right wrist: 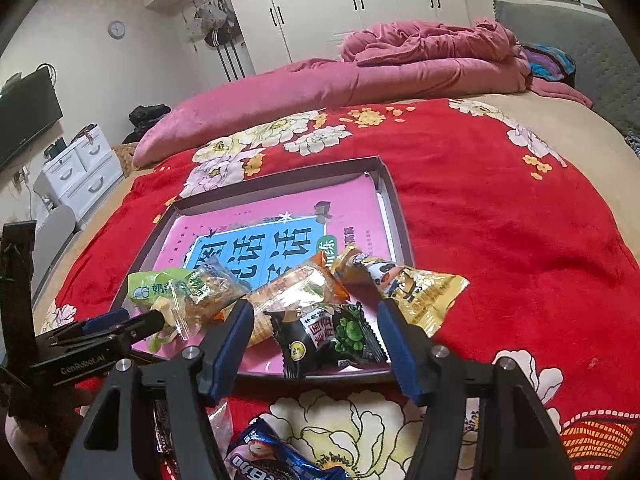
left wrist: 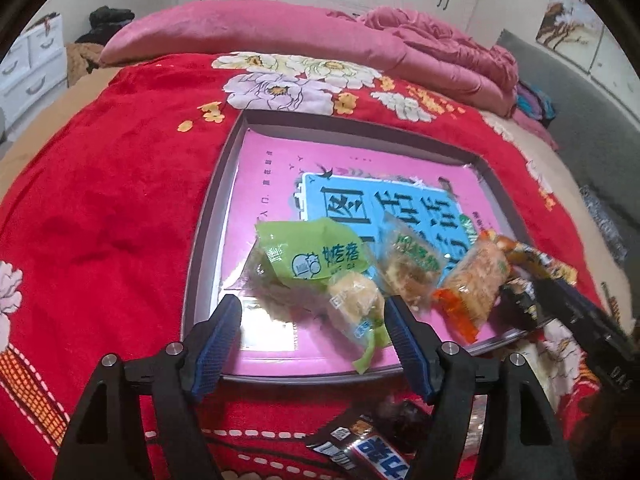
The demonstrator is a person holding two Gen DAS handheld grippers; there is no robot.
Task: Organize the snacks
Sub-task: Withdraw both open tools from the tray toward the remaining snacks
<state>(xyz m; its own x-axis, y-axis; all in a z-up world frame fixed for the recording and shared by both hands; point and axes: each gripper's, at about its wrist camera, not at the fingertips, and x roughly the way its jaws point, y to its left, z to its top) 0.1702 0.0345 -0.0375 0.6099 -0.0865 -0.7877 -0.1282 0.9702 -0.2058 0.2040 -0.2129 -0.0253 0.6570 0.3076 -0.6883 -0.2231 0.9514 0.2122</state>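
Fingers on the left gripper (left wrist: 312, 320) stand wide apart over the near edge of the tray (left wrist: 216, 208), gripping nothing; the green packet (left wrist: 316, 260) lies between and just beyond the tips, no pad pressing on it. Right gripper (right wrist: 314, 322) fingers also stand apart, empty, with the black packet (right wrist: 332, 336) lying between them on the tray's near edge, not clamped.

Tray sits on the bed's red floral blanket (left wrist: 112, 208), a pink-and-blue book cover (left wrist: 280, 184) lining its floor. 5 snacks bunched at the tray's near side: green packet, clear packet with green label (right wrist: 208, 288), orange-ended packet (right wrist: 296, 288), black packet, and yellow panda packet (right wrist: 416, 292), which overhangs the right rim onto the blanket.

Outside the tray, on the blanket under the grippers: Snickers bar (left wrist: 372, 452), blue Oreo pack (right wrist: 272, 456).
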